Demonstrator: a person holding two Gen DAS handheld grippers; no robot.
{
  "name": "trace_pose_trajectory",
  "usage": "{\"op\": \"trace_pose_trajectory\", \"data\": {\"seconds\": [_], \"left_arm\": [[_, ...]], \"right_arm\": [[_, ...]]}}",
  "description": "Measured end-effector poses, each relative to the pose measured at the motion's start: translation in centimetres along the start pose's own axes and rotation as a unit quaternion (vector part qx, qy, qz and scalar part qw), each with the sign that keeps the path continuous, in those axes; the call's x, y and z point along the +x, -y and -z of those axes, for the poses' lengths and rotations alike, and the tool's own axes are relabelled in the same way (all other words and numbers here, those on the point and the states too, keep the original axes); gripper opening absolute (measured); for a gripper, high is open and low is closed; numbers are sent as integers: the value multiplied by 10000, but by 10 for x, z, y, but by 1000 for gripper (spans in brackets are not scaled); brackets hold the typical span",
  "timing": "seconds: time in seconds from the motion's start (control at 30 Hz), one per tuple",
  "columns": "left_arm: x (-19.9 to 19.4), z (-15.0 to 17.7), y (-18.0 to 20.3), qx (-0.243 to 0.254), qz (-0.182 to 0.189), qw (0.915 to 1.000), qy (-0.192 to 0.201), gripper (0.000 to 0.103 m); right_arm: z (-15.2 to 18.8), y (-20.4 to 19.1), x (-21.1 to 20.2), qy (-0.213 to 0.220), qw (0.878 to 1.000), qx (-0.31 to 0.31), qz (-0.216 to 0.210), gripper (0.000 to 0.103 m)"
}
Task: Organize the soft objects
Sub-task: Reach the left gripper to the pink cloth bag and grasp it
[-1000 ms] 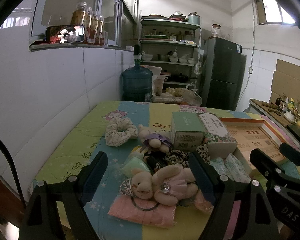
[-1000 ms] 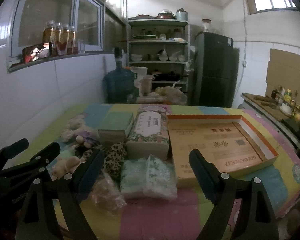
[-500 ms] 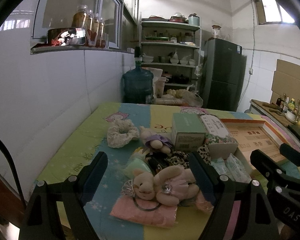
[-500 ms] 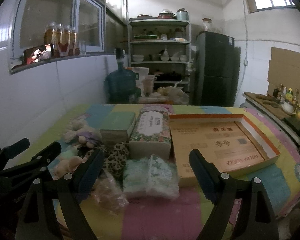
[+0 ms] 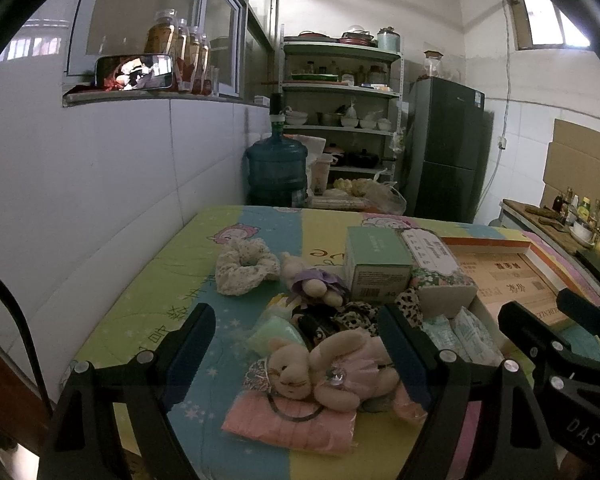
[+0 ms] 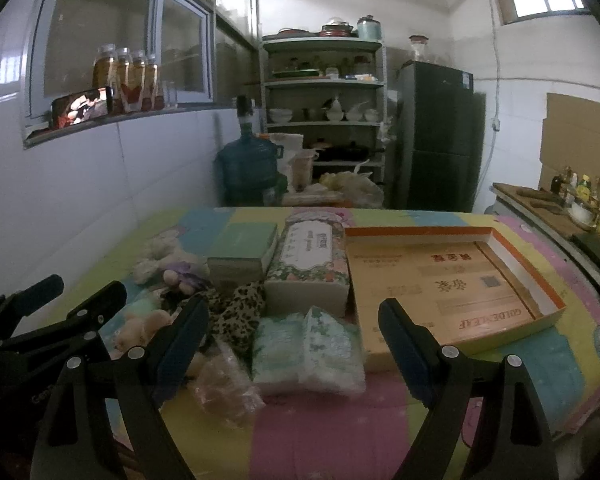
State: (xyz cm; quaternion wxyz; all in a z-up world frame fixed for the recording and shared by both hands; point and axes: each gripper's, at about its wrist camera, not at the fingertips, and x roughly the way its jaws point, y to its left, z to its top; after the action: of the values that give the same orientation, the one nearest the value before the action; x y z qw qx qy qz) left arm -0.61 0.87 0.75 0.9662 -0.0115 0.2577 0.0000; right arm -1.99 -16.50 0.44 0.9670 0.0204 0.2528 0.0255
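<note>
Left wrist view, left to right: a white floral scrunchie (image 5: 246, 266) is seen lying on the colourful tabletop (image 5: 160, 280), apart from the main pile. Just right of it a small doll in a purple dress (image 5: 314, 282) is laid against a mint green box (image 5: 376, 260). Nearer the camera a pink plush rabbit (image 5: 332, 372) is laid on a flat pink packet (image 5: 288, 426), with a pale green packet (image 5: 274, 330) just behind its head. The left claw (image 5: 300, 344) is held wide open above the near tabletop edge, nothing gripped; the rabbit is framed between its fingers (image 5: 192, 340) without contact being visible. A leopard print cloth (image 5: 356, 316) is bunched behind the rabbit, touching the green box. A floral tissue box (image 5: 436, 264) is set beside the green box, and wrapped tissue packs (image 5: 460, 336) are laid in front of it.

Right wrist view, left to right: the left claw's body (image 6: 44, 332) is seen at the left edge. A crinkled clear bag (image 6: 224, 384) is laid near the front edge. The right claw (image 6: 296, 344) is held wide open, empty, above the tissue packs (image 6: 308, 352). A shallow orange-rimmed cardboard tray (image 6: 448, 280) is placed right of the tissue box (image 6: 312, 264), nothing in it. A water jug (image 6: 248, 168), shelving (image 6: 324, 120) and a dark fridge (image 6: 436, 136) are seen behind.
</note>
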Motion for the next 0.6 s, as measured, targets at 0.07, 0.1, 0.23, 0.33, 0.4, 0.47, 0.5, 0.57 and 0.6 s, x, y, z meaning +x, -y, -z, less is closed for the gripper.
{"op": "trace_pose_trajectory", "data": {"seconds": [0.07, 0.1, 0.23, 0.33, 0.4, 0.47, 0.5, 0.57, 0.6], "left_arm": [[0, 0, 0, -2, 0, 10000, 0, 84], [0, 0, 0, -1, -2, 10000, 1, 84], [0, 1, -5, 19, -85, 9999, 76, 84], [0, 5, -21, -37, -232, 9996, 142, 84], [2, 9, -30, -86, -274, 9995, 120, 84], [4, 14, -41, -148, -208, 9996, 80, 84], [5, 17, -45, -173, -177, 9997, 74, 84], [5, 23, -51, -195, -112, 9997, 60, 84], [6, 25, -53, -208, -86, 9997, 50, 84]], "right_arm": [[0, -1, 1, -8, 10000, -4, -13, 88], [0, -1, 1, -10, 10000, -4, -20, 88], [3, 0, 4, -69, 9998, -25, -171, 88], [8, 3, 12, -197, 9985, -181, -479, 88], [14, 4, 18, -335, 9970, -294, -626, 88], [22, 1, 25, -540, 9938, -428, -873, 88], [26, -2, 29, -628, 9919, -485, -997, 88], [32, -8, 32, -740, 9880, -603, -1216, 88], [35, -11, 33, -755, 9869, -651, -1272, 88]]}}
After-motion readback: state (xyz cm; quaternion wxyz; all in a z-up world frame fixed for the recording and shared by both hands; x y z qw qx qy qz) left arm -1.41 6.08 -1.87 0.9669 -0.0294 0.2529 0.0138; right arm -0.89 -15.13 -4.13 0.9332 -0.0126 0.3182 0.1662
